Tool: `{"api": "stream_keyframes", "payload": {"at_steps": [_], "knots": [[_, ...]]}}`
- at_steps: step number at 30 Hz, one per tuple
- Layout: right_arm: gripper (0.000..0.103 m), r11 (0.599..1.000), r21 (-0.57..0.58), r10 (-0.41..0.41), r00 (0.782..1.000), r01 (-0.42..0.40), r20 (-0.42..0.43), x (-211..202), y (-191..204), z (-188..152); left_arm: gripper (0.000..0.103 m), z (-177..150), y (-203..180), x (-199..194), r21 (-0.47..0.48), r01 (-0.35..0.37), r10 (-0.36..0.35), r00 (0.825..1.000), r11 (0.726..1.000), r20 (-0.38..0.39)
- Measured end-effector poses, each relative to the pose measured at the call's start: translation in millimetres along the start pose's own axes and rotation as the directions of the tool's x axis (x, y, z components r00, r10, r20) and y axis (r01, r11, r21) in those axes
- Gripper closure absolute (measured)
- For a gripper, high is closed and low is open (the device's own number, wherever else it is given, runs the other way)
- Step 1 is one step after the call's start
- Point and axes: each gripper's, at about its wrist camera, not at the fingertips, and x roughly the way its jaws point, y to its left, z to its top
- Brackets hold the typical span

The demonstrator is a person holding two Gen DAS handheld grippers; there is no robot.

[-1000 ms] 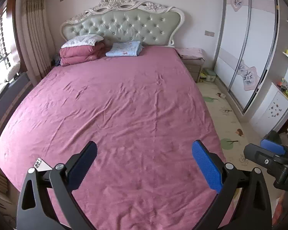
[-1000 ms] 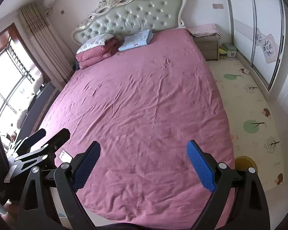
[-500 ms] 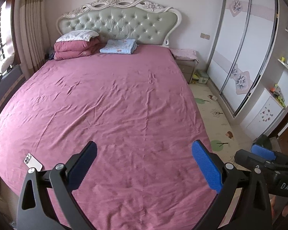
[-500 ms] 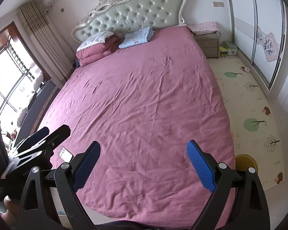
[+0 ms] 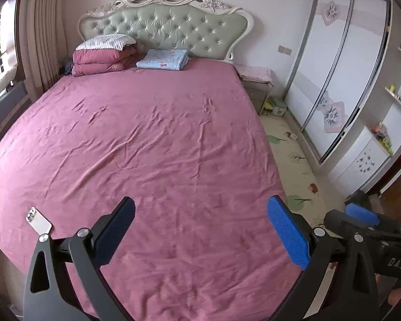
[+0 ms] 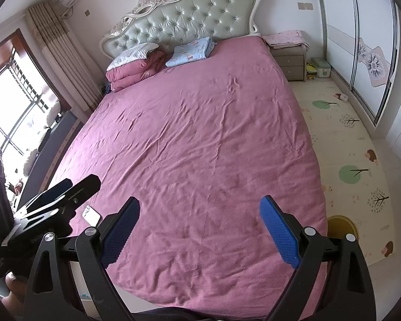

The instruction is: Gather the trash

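- The left tool has tilted up and swung over the last second: the headboard sits lower and more central in its frame than before, and the phone has slid from the very lower-left edge up into plain sight.
- The right tool has hardly shifted; its view of the bed matches the earlier one closely.
- Both tools stand wide open with nothing between the blue pads, held above the foot of the bed.
- I judge this as scanning the room for trash, since neither tool is near anything to pick up.
- No clear piece of trash lies on the pink sheet. The likeliest candidates are small bits on the floor mat: one by the wardrobe at upper right, too small to identify.
- Only the right view shows a yellow round thing at the bed's lower-right corner, possibly a bin, though it is half hidden.
- Only the left view shows the open shelves at the right edge.
- Both views catch clutter beside the nightstand.
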Motion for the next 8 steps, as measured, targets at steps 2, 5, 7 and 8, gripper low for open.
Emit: {"api": "stream_keyframes", "payload": {"at_steps": [2, 5, 7, 8], "knots": [[0.015, 1.000, 0.002, 0.001, 1.000, -0.001, -0.003, 0.7, -0.6, -0.9, 0.004, 0.1, 2.2, 1.1, -0.008, 0.001, -0.001, 1.000, 1.000, -0.003], [0.015, 1.000, 0.006, 0.002, 1.000, -0.002, -0.007, 2.7, -2.4, -2.1, 0.004, 0.5, 3.3, 3.2, -0.017, 0.002, -0.003, 1.000, 1.000, -0.010], [0.015, 1.000, 0.005, 0.002, 1.000, -0.002, -0.007, 2.6, -2.6, -2.3, 0.004, 0.7, 3.5, 4.9, -0.019, 0.001, -0.002, 1.000, 1.000, -0.016], [0.015, 1.000, 0.004, 0.003, 1.000, -0.003, -0.006, 2.5, -2.4, -2.5, 0.004, 0.7, 3.7, 5.4, -0.020, 0.001, -0.001, 1.000, 1.000, -0.019]]}}
